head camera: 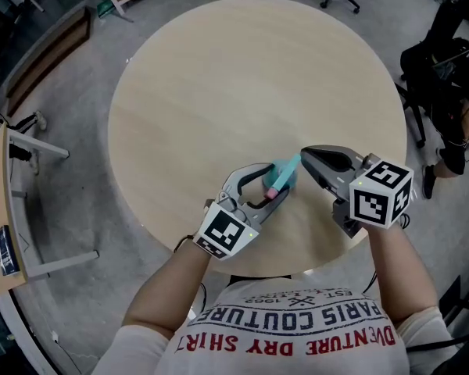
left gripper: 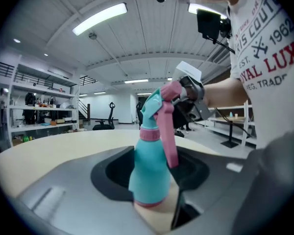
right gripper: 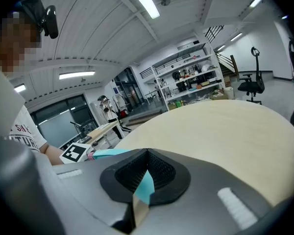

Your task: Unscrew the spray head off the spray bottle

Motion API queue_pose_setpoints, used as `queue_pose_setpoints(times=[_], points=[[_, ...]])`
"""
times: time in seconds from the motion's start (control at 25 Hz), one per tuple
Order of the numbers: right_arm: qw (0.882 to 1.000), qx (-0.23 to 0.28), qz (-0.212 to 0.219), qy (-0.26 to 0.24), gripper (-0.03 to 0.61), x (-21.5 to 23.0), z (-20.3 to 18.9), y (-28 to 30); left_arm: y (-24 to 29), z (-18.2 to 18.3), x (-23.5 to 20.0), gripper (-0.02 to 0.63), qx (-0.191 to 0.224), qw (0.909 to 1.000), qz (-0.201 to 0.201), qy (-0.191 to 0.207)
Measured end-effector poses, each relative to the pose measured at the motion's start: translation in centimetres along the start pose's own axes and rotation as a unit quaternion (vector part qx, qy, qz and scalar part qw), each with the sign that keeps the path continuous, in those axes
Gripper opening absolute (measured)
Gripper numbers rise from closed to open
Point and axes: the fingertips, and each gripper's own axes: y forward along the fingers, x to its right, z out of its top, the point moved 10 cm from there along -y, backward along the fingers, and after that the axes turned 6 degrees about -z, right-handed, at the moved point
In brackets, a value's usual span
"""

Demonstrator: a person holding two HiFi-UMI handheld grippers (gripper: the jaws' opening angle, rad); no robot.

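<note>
Low in the centre of the head view, over the near part of the round table, the spray bottle is held tilted, its head toward the upper right. Whether its base touches the top cannot be told.

Lower left of centre, the left gripper is seen with jaws partly spread and clamped on the bottle body.

Bottle look:
- The body is teal, narrow at the neck and flared toward the base, with a thin pink band at the base rim.
- A pink collar is fitted at the neck.
- The teal spray head sits above it, and a long pink trigger hangs down the side.
- The plastic is smooth throughout.

Right of the bottle, the right gripper is closed on the spray head. In the right gripper view a thin teal sliver is pinched between the black ribbed pads.

The gripper shells are grey, rounded and smooth. A white cube with black square markers is carried on each. The table top is pale wood grain, flat and circular.
</note>
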Motion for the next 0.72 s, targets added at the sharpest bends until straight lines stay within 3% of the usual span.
queue_pose_setpoints(times=[0.32, 0.6, 0.72], points=[[1.0, -0.003, 0.0, 0.007, -0.005, 0.6, 0.4, 0.9, 0.2, -0.2, -0.4, 0.204, -0.002, 1.0, -0.006, 0.001], [1.0, 0.01, -0.012, 0.014, -0.002, 0.6, 0.3, -1.1, 0.5, 0.1, -0.3, 0.206, -0.006, 0.9998, 0.016, -0.007], [1.0, 0.01, 0.008, 0.019, 0.077, -0.6, 0.0, -2.5, 0.1, 0.5, -0.5, 0.209, 0.007, 0.9992, 0.033, -0.023]])
